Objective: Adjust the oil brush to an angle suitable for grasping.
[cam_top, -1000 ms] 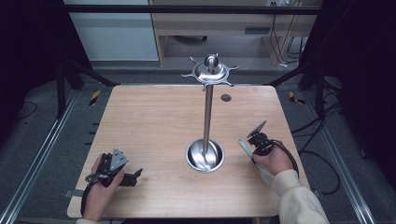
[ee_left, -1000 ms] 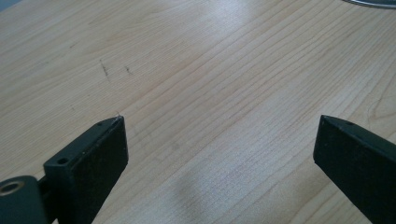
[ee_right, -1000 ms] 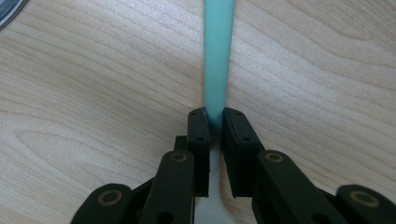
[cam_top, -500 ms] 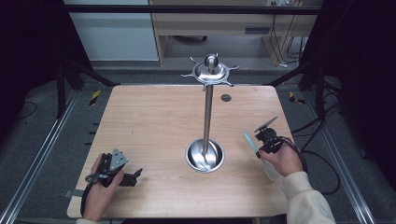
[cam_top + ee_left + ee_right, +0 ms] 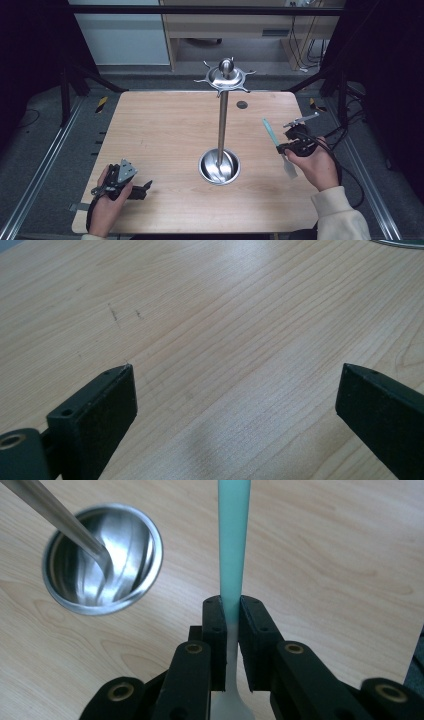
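Note:
A slim utensil with a teal handle (image 5: 270,132) and a pale whitish blade end (image 5: 289,167) is pinched in my right gripper (image 5: 292,145), lifted above the right side of the wooden table (image 5: 165,125). In the right gripper view the two pads clamp the utensil (image 5: 234,540) where teal turns to white, right gripper (image 5: 231,605) shut on it. A steel stand rises mid-table: round bowl base (image 5: 219,166), thin pole (image 5: 222,125), crown of hooks (image 5: 226,77). My left gripper (image 5: 142,187) rests at the front left, jaws wide apart over bare wood (image 5: 235,390).
The bowl base (image 5: 102,560) and pole (image 5: 55,515) lie left of the held utensil in the right gripper view. A small dark round spot (image 5: 242,104) marks the table's far side. Black frame bars and cables edge the table.
My right hand has risen and drifted toward the table's right edge, carrying the utensil off the wood. The left hand and gripper have stayed put.

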### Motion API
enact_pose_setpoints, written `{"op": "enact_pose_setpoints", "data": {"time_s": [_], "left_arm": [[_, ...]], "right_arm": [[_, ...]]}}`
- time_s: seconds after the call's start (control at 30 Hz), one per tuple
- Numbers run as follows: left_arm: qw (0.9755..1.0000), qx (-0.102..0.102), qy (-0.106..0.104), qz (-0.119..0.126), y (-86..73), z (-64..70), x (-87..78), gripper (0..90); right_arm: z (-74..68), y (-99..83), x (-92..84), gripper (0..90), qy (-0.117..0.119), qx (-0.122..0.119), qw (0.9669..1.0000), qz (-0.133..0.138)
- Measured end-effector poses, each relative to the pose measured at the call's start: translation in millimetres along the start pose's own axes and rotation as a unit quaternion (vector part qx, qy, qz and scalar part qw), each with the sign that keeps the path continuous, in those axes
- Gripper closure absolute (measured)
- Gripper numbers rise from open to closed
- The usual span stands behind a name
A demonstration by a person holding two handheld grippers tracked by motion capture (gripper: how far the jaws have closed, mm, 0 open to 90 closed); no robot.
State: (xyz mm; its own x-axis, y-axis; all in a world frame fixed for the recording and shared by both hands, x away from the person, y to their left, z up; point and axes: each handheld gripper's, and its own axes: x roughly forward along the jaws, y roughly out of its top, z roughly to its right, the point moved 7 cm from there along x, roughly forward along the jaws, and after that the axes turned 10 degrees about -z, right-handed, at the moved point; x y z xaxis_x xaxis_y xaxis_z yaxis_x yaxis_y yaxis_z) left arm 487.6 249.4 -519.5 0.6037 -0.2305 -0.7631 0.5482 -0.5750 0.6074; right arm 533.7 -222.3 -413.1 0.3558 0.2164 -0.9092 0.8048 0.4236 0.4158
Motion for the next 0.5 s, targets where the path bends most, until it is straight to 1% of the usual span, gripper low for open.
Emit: {"op": "enact_pose_setpoints", "data": {"time_s": [0.03, 0.07, 0.1, 0.13, 0.17, 0.2, 0.23, 0.27, 0.3, 0.33, 0.37, 0.4, 0.43, 0.5], "left_arm": [[1.0000, -0.001, 0.000, 0.001, 0.1, 0.3, 0.0, 2.7], [1.0000, -0.001, 0.000, 0.001, 0.1, 0.3, 0.0, 2.7], [1.0000, -0.001, 0.000, 0.001, 0.1, 0.3, 0.0, 2.7], [1.0000, 0.000, 0.000, 0.000, -0.2, 0.0, -0.1, 2.7], [1.0000, -0.001, 0.000, 0.000, -0.2, -0.1, -0.2, 2.8], [1.0000, -0.001, 0.000, 0.000, -0.2, -0.1, -0.2, 2.8], [1.0000, -0.001, 0.000, 0.001, -0.2, 0.2, -0.2, 2.7], [1.0000, -0.001, 0.000, 0.001, -0.2, 0.2, -0.2, 2.7], [1.0000, 0.000, 0.000, 0.000, -0.4, 0.1, -0.3, 2.7], [1.0000, -0.001, 0.000, 0.000, -0.5, 0.0, -0.2, 2.7], [1.0000, -0.001, 0.000, -0.001, -0.6, -0.2, -0.2, 2.7], [1.0000, -0.001, 0.000, -0.001, -0.6, -0.2, -0.2, 2.7], [1.0000, -0.002, 0.000, 0.000, -0.5, -0.2, -0.1, 2.8], [1.0000, -0.002, 0.000, 0.000, -0.5, -0.2, -0.1, 2.7]], "right_arm": [[-1.7, 1.5, -5.1, 82.2, 0.002, -0.005, 0.9999, 0.009], [-3.0, 2.7, -8.4, 82.2, 0.004, -0.006, 0.9998, 0.017], [-3.0, 2.7, -8.4, 82.2, 0.004, -0.006, 0.9998, 0.017], [-4.1, 3.7, -13.3, 82.2, 0.006, -0.006, 0.9996, 0.026], [-5.6, 6.7, -24.4, 82.2, 0.010, -0.001, 0.9984, 0.056], [-5.6, 6.7, -24.4, 82.2, 0.010, -0.001, 0.9984, 0.056], [-6.0, 8.1, -33.6, 82.2, 0.008, -0.002, 0.9971, 0.075], [-6.7, 8.6, -37.0, 82.2, 0.010, 0.001, 0.9966, 0.082], [-6.7, 8.6, -37.0, 82.2, 0.010, 0.001, 0.9966, 0.082], [-9.2, 10.4, -46.9, 82.2, 0.019, -0.004, 0.9944, 0.104], [-10.2, 10.9, -50.2, 82.2, 0.022, -0.005, 0.9937, 0.110], [-10.2, 10.9, -50.2, 82.2, 0.022, -0.005, 0.9937, 0.110], [-13.8, 12.5, -59.1, 82.2, 0.024, -0.006, 0.9918, 0.125], [-14.1, 13.0, -61.4, 82.2, 0.021, -0.011, 0.9913, 0.130]]}}
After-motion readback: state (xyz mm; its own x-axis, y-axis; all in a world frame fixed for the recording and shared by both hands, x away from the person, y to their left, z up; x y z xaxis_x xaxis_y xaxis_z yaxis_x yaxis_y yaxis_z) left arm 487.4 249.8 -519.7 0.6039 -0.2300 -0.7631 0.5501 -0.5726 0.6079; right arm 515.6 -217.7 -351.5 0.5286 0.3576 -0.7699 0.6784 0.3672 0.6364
